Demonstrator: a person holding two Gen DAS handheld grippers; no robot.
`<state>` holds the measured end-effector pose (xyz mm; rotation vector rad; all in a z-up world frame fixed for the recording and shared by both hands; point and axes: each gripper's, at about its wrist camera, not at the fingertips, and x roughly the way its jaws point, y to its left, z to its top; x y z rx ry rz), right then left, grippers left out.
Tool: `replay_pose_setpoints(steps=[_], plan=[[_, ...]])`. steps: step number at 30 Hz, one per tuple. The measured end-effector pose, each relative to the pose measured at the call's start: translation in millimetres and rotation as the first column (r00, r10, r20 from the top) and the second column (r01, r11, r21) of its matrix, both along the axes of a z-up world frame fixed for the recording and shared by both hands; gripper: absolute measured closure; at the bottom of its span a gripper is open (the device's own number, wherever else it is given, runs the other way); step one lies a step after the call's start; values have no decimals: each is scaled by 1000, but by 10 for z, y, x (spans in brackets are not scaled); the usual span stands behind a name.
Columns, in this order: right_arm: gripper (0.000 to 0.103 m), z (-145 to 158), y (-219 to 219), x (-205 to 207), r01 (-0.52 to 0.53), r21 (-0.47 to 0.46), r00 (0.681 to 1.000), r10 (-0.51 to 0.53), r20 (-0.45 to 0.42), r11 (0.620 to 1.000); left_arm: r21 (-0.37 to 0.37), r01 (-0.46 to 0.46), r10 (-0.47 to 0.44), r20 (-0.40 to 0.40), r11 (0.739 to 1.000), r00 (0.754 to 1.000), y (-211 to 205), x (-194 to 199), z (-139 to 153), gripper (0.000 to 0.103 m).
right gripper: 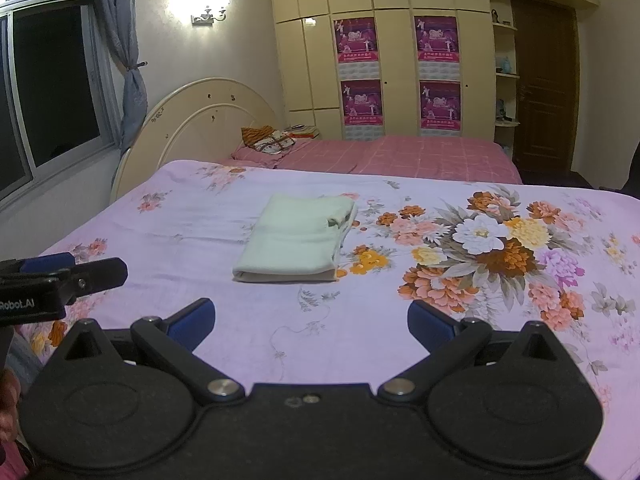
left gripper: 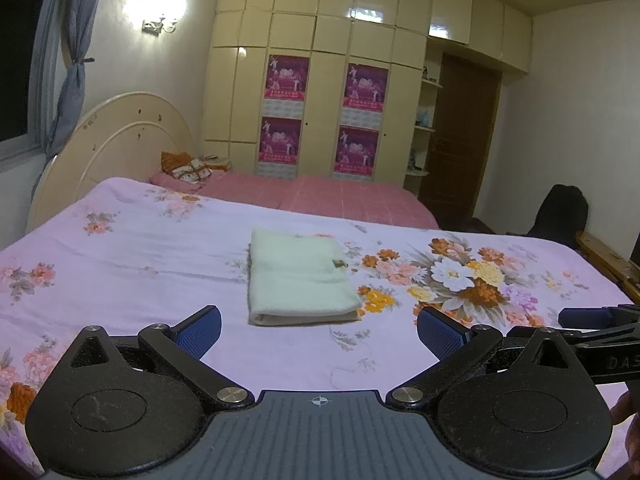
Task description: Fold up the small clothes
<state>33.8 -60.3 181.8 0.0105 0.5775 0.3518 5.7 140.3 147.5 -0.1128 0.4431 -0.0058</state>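
A pale green garment [left gripper: 298, 278] is seen folded into a neat rectangle, laid flat near the middle of a bed [left gripper: 120, 248] spread with a lilac sheet printed with flowers. A large floral bouquet print [left gripper: 456, 280] is found just beside the garment on its right. The left gripper [left gripper: 318, 332] is held above the near edge of the bed, its jaws spread wide and holding nothing; the right gripper [right gripper: 310, 320] is held likewise, released and empty, well apart from the garment. Beyond, a second bed in pink check [left gripper: 320, 196] is set, with a pillow [left gripper: 188, 170] by a rounded cream headboard [left gripper: 120, 136]. A cream wardrobe [left gripper: 320, 40] bearing four magenta posters, a brown door [left gripper: 464, 136], a lit wall lamp [left gripper: 160, 24] and a tied blue curtain [left gripper: 72, 72] are seen behind.
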Motion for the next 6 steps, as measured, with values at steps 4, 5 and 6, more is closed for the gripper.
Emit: replay_pose_setpoints(steps=[4,5,6], plan=[[1,2,23,16,-5,-1,1000,5,-1,1000,15,0,0,21,1000,1000,6,-32,9,0],[1,4,30,22,-7,1,1000,7,-2,1000,9,3,-3,16,1000,1000,11,-31,13,0],[1,7,26,26,-9,5,1000,9,-2,1000,1,3,-3,8,1000,1000,15,-29,12,0]])
